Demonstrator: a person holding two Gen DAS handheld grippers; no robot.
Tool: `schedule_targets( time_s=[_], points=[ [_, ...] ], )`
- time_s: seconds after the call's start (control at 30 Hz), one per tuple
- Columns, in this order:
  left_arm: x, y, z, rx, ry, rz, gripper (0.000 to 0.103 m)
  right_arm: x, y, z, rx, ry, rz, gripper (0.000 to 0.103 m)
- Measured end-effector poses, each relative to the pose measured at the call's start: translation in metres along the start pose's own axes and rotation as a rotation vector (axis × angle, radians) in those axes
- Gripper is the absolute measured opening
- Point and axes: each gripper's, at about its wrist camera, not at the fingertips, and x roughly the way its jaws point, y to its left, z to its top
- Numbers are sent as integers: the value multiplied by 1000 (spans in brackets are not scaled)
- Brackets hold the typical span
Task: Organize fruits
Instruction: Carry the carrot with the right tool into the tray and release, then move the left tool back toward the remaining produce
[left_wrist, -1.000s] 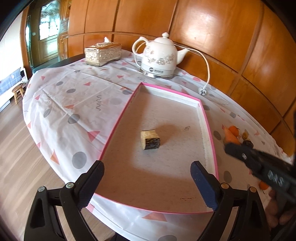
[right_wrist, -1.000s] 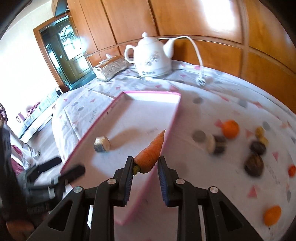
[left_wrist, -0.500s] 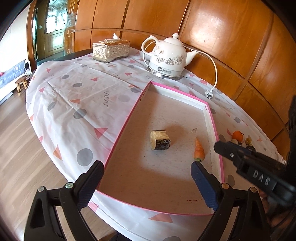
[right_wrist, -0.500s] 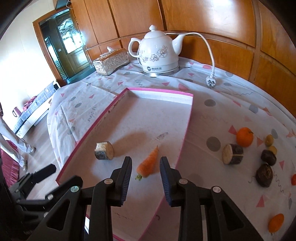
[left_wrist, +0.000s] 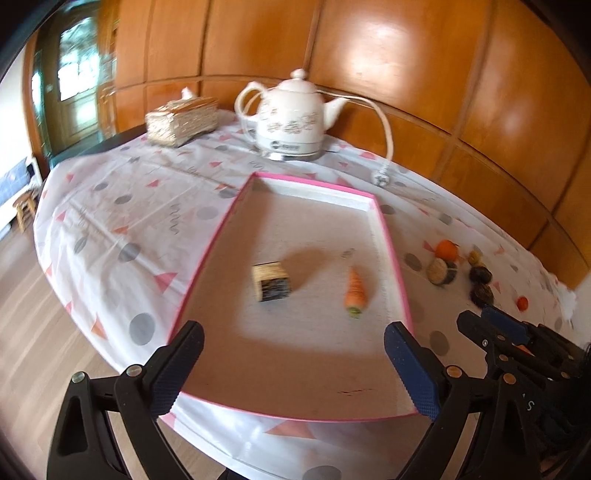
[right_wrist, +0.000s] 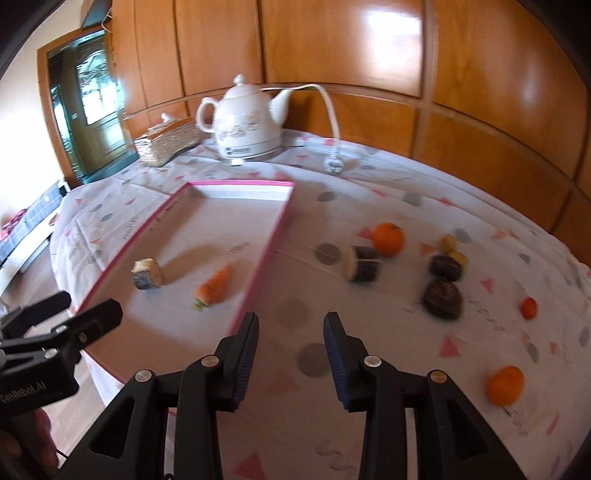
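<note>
Released a moment ago, the carrot (right_wrist: 215, 285) is now lying inside the pink tray (right_wrist: 275, 230) beside a wood block (right_wrist: 147, 273); the right gripper (right_wrist: 290, 356), jaws just opening and empty, is hovering over the tablecloth (right_wrist: 388, 332), while the left gripper (left_wrist: 293, 369) is gaping wide, empty.

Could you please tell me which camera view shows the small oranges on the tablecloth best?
The right wrist view: it shows three apart, one large orange by a wood piece, another near the lower right, and a tiny one. The left wrist view shows only two, small and blurred at its right edge; the nearest one is out of sight.
</note>
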Motion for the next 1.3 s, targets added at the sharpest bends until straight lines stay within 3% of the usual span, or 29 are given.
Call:
schedule_targets(
  time_s=[0.27,0.5,0.77,0.97,1.3],
  points=[
    [0,-26,-1,91,3,-35,101,-18,-46,-24,90,-9,-120,38],
    [1,-42,1,127,5,-55,102,-26,-94,-42,229,0,-217,38],
    [0,-54,1,160,3,-68,103,-40,-120,-58,281,-7,-293,38],
    [0,-60,2,169,9,-82,103,-52,-154,-74,385,-20,-415,43],
    [1,-83,8,217,36,-166,103,-61,-203,-103,530,10,-535,44]
  ],
)
